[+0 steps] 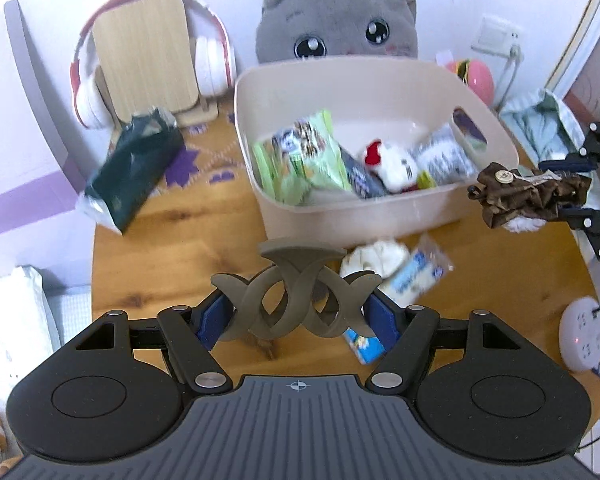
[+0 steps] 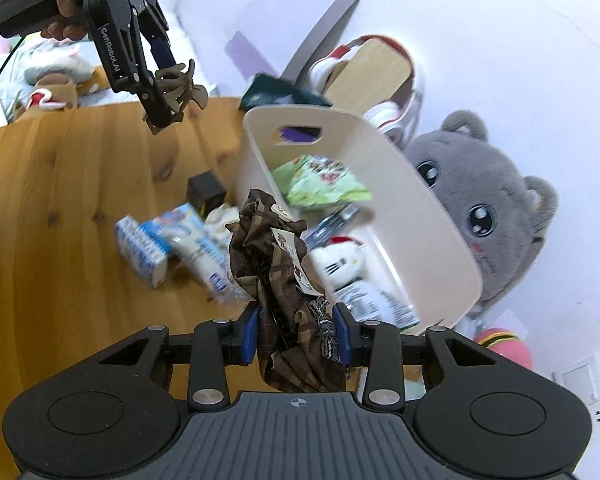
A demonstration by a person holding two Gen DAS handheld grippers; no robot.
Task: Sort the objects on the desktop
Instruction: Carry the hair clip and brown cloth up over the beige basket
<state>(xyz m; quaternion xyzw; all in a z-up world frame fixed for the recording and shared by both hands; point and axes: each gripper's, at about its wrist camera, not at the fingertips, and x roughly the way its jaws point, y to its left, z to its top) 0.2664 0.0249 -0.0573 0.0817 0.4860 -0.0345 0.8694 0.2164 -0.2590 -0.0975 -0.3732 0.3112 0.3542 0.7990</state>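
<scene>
Above the wooden table (image 1: 148,248), a grey-brown hair claw (image 1: 296,292) is clamped between the blue pads of the left gripper (image 1: 296,314), whose jaws stand wide on it. In the right wrist view the same claw (image 2: 178,90) is seen held off the table in that gripper (image 2: 162,110), with a hand (image 2: 66,4) wrapped round the handle.

A brown plaid cloth bundle (image 2: 278,280), with a button and a paper tag, is pinched between the pads of the right gripper (image 2: 296,334); it hangs clear of the table, just beside the bin's near corner. In the left wrist view the bundle (image 1: 528,196) is seen to the right of the bin, in the right gripper (image 1: 556,192).

The beige bin (image 1: 380,216) stands near the middle of the table. Inside it lie a green snack pack (image 1: 304,156), a white cat plush with a red bow (image 1: 392,168) and further packets, too blurred to name.

On the table in front of the bin lie a white cloth lump (image 1: 374,258), a clear white-and-blue packet (image 1: 416,276) and a small blue-and-white carton (image 2: 142,250). A small black cube (image 2: 205,192) sits close to the bin's wall.

Left of the bin a dark green pouch (image 1: 134,168) is seen, and behind it white-and-red headphones (image 1: 212,64) hang on a wooden stand (image 1: 144,60). A grey cat plush (image 1: 336,20) sits behind the bin against the wall. A round white power strip (image 1: 584,336) lies at the table's right edge.
</scene>
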